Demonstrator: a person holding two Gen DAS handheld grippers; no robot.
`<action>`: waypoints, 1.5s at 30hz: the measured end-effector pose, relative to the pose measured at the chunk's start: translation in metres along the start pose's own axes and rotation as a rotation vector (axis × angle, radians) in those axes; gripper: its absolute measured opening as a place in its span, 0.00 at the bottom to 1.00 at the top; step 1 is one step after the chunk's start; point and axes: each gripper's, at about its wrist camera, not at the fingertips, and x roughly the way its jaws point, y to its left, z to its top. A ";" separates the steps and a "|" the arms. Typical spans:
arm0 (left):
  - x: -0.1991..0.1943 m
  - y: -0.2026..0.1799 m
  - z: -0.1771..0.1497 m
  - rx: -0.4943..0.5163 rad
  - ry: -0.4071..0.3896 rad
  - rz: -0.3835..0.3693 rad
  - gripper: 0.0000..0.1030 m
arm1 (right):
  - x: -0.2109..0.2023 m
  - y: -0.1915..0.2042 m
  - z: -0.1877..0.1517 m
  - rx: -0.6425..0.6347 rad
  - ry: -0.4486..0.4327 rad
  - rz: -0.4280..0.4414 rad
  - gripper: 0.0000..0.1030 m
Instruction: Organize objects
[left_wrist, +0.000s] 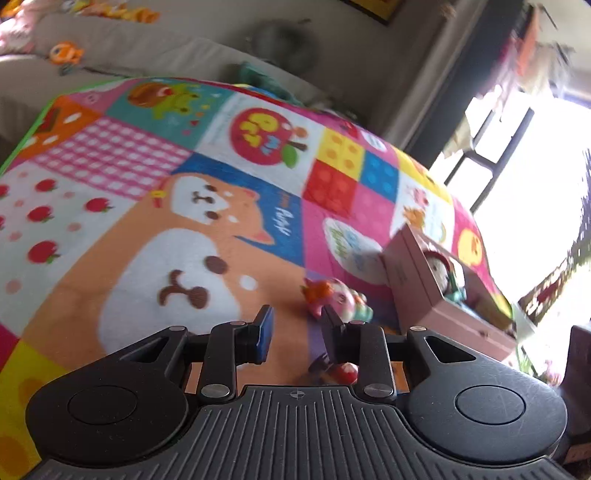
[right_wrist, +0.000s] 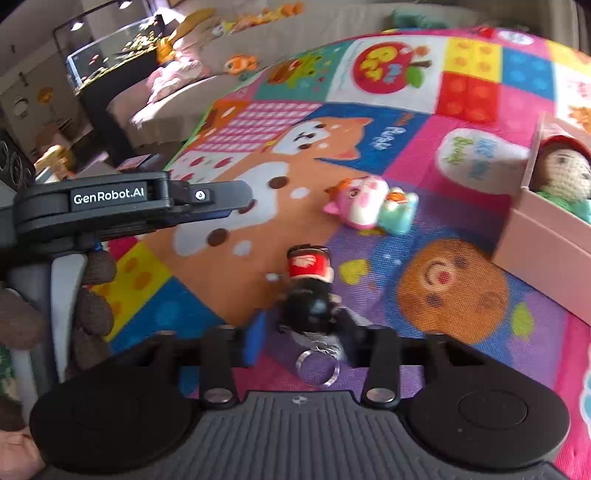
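We work on a colourful play mat (left_wrist: 155, 206) that lies on the floor. In the right wrist view our right tool (right_wrist: 301, 334) stands narrow, and its fingers close around a small keychain figure (right_wrist: 309, 284) with a red cap and a black body; the metal ring of the figure hangs near the camera. The picture is blurred there, but the pads seem to press on the body. Our left tool (left_wrist: 297, 334) has narrow jaws with nothing between them, and we see only the mat in the gap. Just beyond its right finger lies a pink animal toy (left_wrist: 340, 301) on its side. To the right of this toy stands a pink box (left_wrist: 424, 295), open, with a knitted doll (right_wrist: 563, 173) inside. In the right wrist view the left tool appears at the left, held by a gloved hand (right_wrist: 92, 291).
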 end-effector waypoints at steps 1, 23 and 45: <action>0.002 -0.006 0.000 0.022 0.007 0.002 0.30 | -0.006 -0.007 -0.002 0.025 -0.006 -0.005 0.33; 0.080 -0.063 0.031 0.333 0.134 0.037 0.32 | -0.126 -0.151 -0.116 0.458 -0.320 -0.292 0.96; 0.030 -0.157 -0.078 0.615 0.347 -0.209 0.47 | -0.127 -0.153 -0.119 0.483 -0.337 -0.267 1.00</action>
